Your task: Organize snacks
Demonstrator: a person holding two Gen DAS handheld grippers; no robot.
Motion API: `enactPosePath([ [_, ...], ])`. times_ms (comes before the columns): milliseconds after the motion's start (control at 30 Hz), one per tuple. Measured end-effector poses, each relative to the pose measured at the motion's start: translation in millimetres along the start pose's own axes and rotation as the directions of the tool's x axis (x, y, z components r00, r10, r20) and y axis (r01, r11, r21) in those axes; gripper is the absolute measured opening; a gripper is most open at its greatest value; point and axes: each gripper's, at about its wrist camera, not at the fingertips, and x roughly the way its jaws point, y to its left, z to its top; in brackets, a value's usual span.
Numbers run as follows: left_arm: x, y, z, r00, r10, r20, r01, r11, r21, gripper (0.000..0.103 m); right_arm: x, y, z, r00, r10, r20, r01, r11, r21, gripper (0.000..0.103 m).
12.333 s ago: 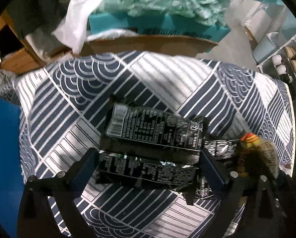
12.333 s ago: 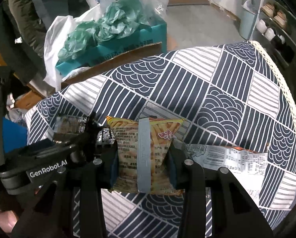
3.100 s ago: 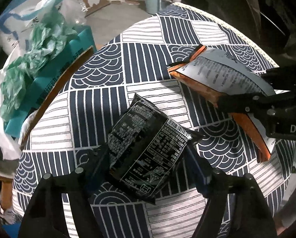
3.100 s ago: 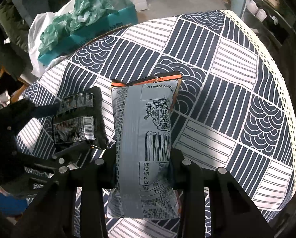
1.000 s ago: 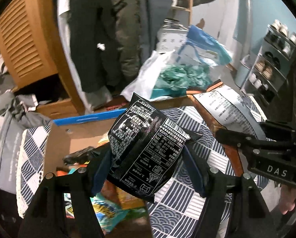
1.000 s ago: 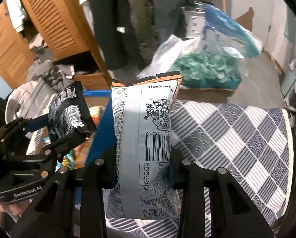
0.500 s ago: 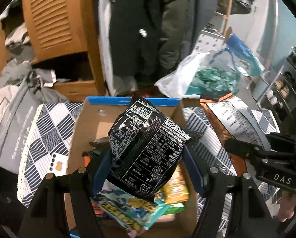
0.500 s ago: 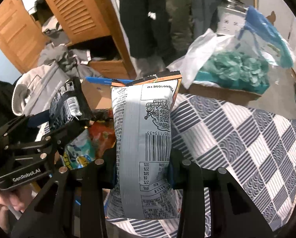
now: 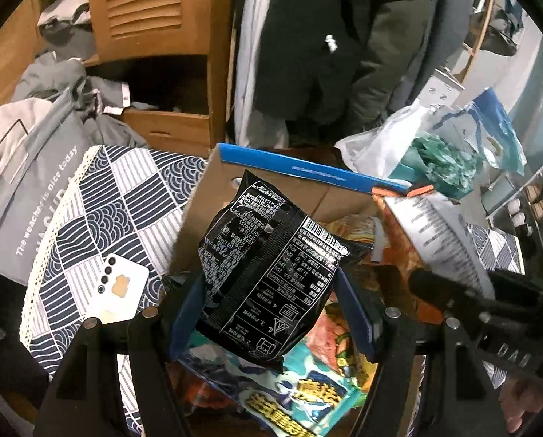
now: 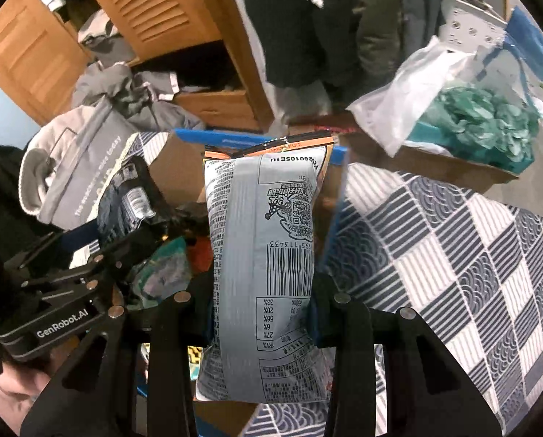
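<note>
My left gripper [image 9: 271, 309] is shut on a black snack bag [image 9: 268, 273] and holds it over an open cardboard box [image 9: 206, 204] with a blue rim, which has several colourful snack packs [image 9: 300, 393] inside. My right gripper [image 10: 260, 313] is shut on a tall silver-and-orange snack bag [image 10: 268, 255], held over the same box [image 10: 177, 174]. That bag also shows in the left wrist view [image 9: 428, 233], at the right over the box. The left gripper with the black bag shows in the right wrist view [image 10: 126, 204].
A white phone [image 9: 120, 287] lies on the patterned blue-and-white cloth [image 9: 100, 215] left of the box. A grey tote bag [image 9: 27, 167] lies further left. A wooden wardrobe [image 9: 155, 18], hanging coats and a box of green plastic [image 10: 482, 123] stand behind.
Both grippers have carried their bags from the table area to over the box and moved lower and closer. The box now fills more of both views.
</note>
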Motion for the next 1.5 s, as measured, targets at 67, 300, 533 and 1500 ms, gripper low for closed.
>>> enactPosePath([
  [67, 2, 5, 0, 1.0, -0.004, -0.007, 0.004, 1.0, -0.016, 0.072, 7, 5, 0, 1.0, 0.004, -0.014, -0.005, 1.0, -0.004, 0.036],
  [300, -2, 18, -2, 1.0, 0.003, -0.01, -0.003, 0.999, -0.051, 0.072, 19, 17, 2, 0.999, 0.026, -0.036, -0.027, 0.999, -0.028, 0.039],
  [533, -13, 19, -2, 1.0, 0.0, -0.002, 0.0, 0.998, -0.06, 0.077, 9, 19, 4, 0.999, 0.031, -0.012, -0.031, 0.999, -0.022, 0.05],
  [1500, -116, -14, -21, 0.988, -0.079, 0.132, 0.082, 0.996, -0.018, 0.089, -113, 22, -29, 0.973, -0.044, 0.226, 0.068, 0.993, -0.1, 0.074],
])
